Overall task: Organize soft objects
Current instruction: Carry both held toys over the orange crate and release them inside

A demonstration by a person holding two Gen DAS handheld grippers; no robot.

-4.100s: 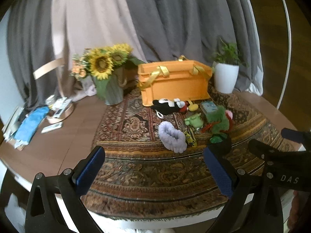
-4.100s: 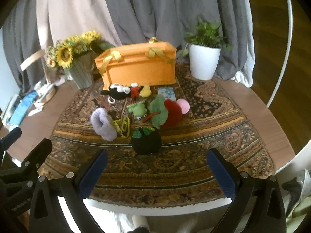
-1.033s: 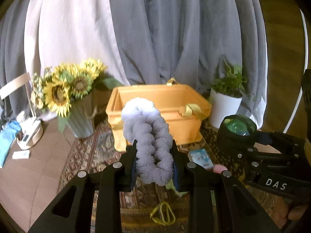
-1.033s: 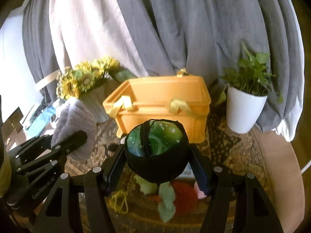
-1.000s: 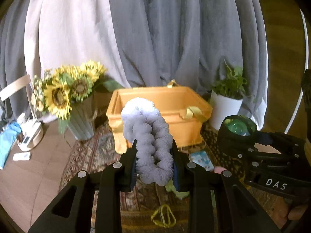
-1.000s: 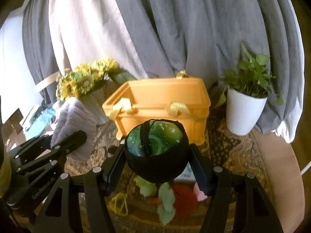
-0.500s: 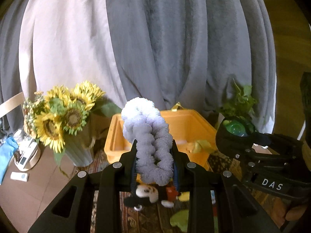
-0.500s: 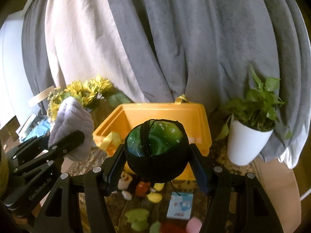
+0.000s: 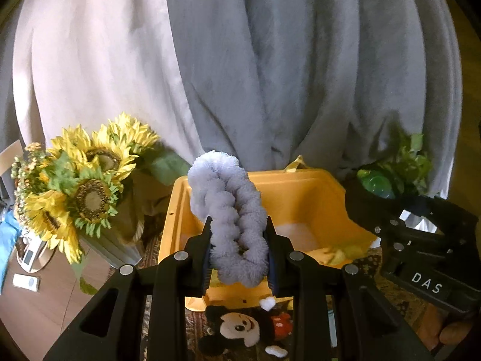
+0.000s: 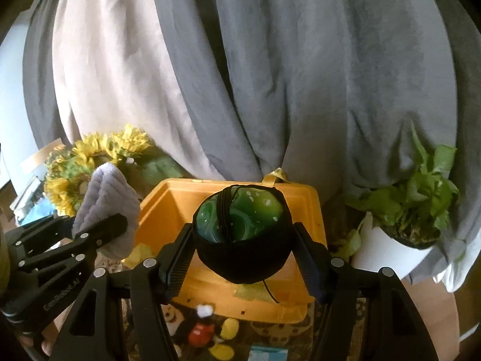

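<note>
So both loads have come up off the counter and forward in the last second: the orange bin (image 9: 264, 210) now fills the middle of both views and its open inside is visible, where a second ago mostly its front wall showed. Four seconds back both tools were spread over the rug with nothing in them.

The left hand-held gripper (image 9: 237, 258) is pinching the fluffy lavender scrunchie (image 9: 231, 222), which sticks up toward 12 o'clock from between the pads. The right hand-held gripper (image 10: 243, 255) is clamped on the black mesh pouch (image 10: 243, 237) with something glossy green inside, a drawstring dangling off it at 5 o'clock.

Looks like both are lined up near the bin's front edge, so the drop-in is probably next. The Mickey plush (image 9: 240, 328) lies on the rug right in front of the bin at 6 o'clock, so there's more sorting left. Sunflowers (image 9: 84, 189) sit at 9 o'clock, potted plant (image 10: 415, 210) at 3.
</note>
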